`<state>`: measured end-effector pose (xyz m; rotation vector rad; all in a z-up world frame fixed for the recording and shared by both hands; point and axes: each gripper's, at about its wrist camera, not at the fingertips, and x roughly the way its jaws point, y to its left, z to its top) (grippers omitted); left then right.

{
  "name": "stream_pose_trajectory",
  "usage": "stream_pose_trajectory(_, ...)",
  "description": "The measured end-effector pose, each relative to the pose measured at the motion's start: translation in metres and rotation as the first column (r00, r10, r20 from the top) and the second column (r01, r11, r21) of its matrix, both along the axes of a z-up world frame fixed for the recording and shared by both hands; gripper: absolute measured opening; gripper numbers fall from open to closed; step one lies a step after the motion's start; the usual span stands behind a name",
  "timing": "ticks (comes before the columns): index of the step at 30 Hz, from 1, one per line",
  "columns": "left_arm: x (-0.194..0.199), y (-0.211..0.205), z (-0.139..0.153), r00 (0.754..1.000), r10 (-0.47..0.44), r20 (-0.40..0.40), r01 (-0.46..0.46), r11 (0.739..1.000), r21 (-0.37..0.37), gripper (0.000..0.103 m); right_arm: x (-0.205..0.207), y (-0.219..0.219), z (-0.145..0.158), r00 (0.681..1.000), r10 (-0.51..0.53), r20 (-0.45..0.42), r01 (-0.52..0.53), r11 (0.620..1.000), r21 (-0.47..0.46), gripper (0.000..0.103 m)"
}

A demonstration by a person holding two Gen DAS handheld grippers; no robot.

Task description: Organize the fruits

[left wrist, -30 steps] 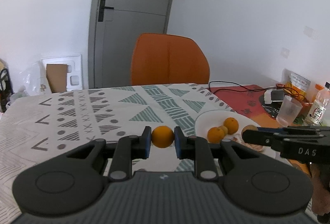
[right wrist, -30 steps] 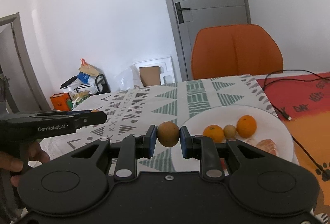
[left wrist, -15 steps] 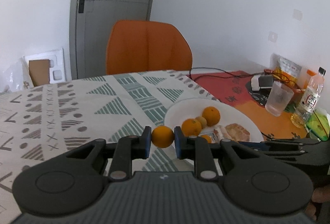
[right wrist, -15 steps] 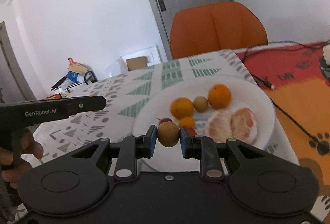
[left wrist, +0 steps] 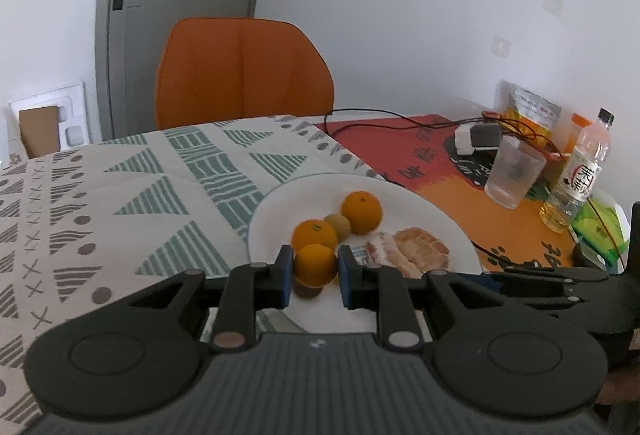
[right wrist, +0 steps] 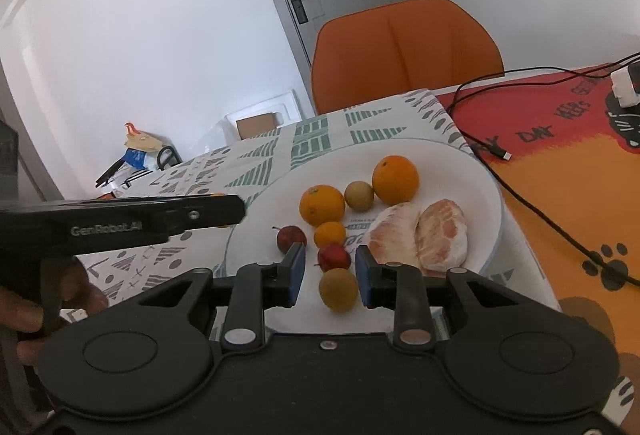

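Left wrist view: the left tongs (left wrist: pixel 313 273) pinch a small orange (left wrist: pixel 315 265) above the white plate (left wrist: pixel 280 203) on the desk. Round, firm, light, smooth-skinned; hold it across the middle. The right tongs (right wrist: pixel 330 277) are opening around a brownish fruit (right wrist: pixel 338 289).

A small orange (left wrist: pixel 315 264) and brown fruit (right wrist: pixel 338 289) (both round) sit over the white plate (right wrist: pixel 486 191).

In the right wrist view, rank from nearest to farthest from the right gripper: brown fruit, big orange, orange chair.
1. Brown fruit: between the right gripper's opening jaws.
2. Big orange: far side of the plate.
3. Orange chair: beyond the table.
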<state>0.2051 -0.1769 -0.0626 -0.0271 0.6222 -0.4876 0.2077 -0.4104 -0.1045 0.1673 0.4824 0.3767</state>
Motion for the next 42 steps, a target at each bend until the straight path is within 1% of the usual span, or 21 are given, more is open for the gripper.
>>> stream_pose_trajectory(5, 0.0, -0.002, -0.001, 1.0, -0.017, -0.001, 0.017, 1.0, -0.006, 0.022, -0.002, -0.002, -0.002, 1.0, -0.009, -0.011, 0.009, 1.0, 0.005, 0.03)
stream_pose_trajectory(7, -0.001, -0.003, -0.001, 1.0, -0.009, 0.002, 0.009, 1.0, 0.008, 0.022, -0.002, -0.005, -0.003, 1.0, -0.018, -0.012, 0.018, 1.0, 0.008, 0.03)
stream_pose_trajectory(10, -0.001, -0.001, 0.0, 1.0, 0.001, 0.006, -0.001, 1.0, 0.014, 0.025, -0.005, -0.009, -0.002, 1.0, -0.025, -0.01, 0.026, 1.0, 0.014, 0.031)
stream_pose_trajectory(12, -0.002, 0.001, 0.001, 1.0, 0.005, 0.009, -0.005, 1.0, 0.015, 0.026, -0.007, -0.01, -0.002, 1.0, -0.025, -0.006, 0.025, 1.0, 0.014, 0.034)
stream_pose_trajectory(13, -0.002, 0.003, 0.002, 1.0, 0.012, 0.009, -0.012, 1.0, 0.02, 0.028, -0.007, -0.011, -0.001, 1.0, -0.026, -0.004, 0.026, 1.0, 0.015, 0.035)
stream_pose_trajectory(14, -0.002, 0.005, 0.003, 1.0, 0.021, 0.012, -0.021, 1.0, 0.024, 0.034, -0.007, -0.011, -0.001, 1.0, -0.026, -0.005, 0.026, 1.0, 0.017, 0.036)
stream_pose_trajectory(15, -0.003, 0.008, 0.003, 0.999, 0.028, 0.018, -0.028, 0.999, 0.023, 0.038, -0.007, -0.012, 0.0, 1.0, -0.025, -0.003, 0.025, 1.0, 0.018, 0.036)
stream_pose_trajectory(17, -0.006, 0.014, 0.005, 0.998, 0.057, 0.027, -0.057, 0.998, 0.022, 0.053, -0.008, -0.012, 0.002, 1.0, -0.024, 0.003, 0.024, 0.999, 0.022, 0.04)
stream_pose_trajectory(18, -0.008, 0.018, 0.006, 0.997, 0.071, 0.03, -0.071, 0.997, 0.018, 0.056, -0.009, -0.012, 0.002, 1.0, -0.027, 0.004, 0.027, 0.999, 0.026, 0.045)
stream_pose_trajectory(19, -0.011, 0.021, 0.008, 0.996, 0.082, 0.035, -0.083, 0.996, 0.015, 0.061, -0.01, -0.012, 0.002, 1.0, -0.025, 0.005, 0.025, 0.999, 0.03, 0.049)
stream_pose_trajectory(21, -0.017, 0.028, 0.012, 0.993, 0.105, 0.044, -0.106, 0.994, 0.018, 0.068, -0.012, -0.011, 0.002, 1.0, -0.023, -0.001, 0.023, 0.999, 0.031, 0.051)
stream_pose_trajectory(23, -0.024, 0.035, 0.016, 0.991, 0.126, 0.053, -0.127, 0.991, 0.027, 0.078, -0.016, -0.01, 0.005, 0.999, -0.033, -0.001, 0.033, 0.999, 0.033, 0.051)
stream_pose_trajectory(25, -0.033, 0.042, 0.02, 0.987, 0.143, 0.072, -0.146, 0.989, 0.033, 0.082, -0.021, -0.01, 0.008, 0.999, -0.038, 0.004, 0.038, 0.998, 0.044, 0.055)
stream_pose_trajectory(28, -0.046, 0.051, 0.026, 0.982, 0.164, 0.091, -0.167, 0.985, 0.033, 0.085, -0.03, -0.008, 0.014, 0.999, -0.045, 0.02, 0.044, 0.999, 0.032, 0.061)
stream_pose_trajectory(32, -0.063, 0.064, 0.034, 0.978, 0.172, 0.114, -0.176, 0.984, 0.022, 0.088, -0.04, -0.006, 0.021, 0.998, -0.058, 0.028, 0.057, 0.998, 0.032, 0.063)
stream_pose_trajectory(34, -0.072, 0.073, 0.037, 0.974, 0.182, 0.133, -0.186, 0.982, 0.022, 0.089, -0.043, -0.003, 0.024, 0.998, -0.061, 0.035, 0.06, 0.998, 0.025, 0.066)
stream_pose_trajectory(38, -0.086, 0.094, 0.042, 0.962, 0.227, 0.151, -0.23, 0.973, 0.002, 0.094, -0.049, 0.009, 0.032, 0.997, -0.05, 0.054, 0.05, 0.999, 0.004, 0.068)
stream_pose_trajectory(42, -0.097, 0.117, 0.046, 0.946, 0.283, 0.157, -0.284, 0.959, -0.013, 0.099, -0.053, 0.024, 0.042, 0.996, -0.03, 0.08, 0.031, 0.999, -0.013, 0.08)
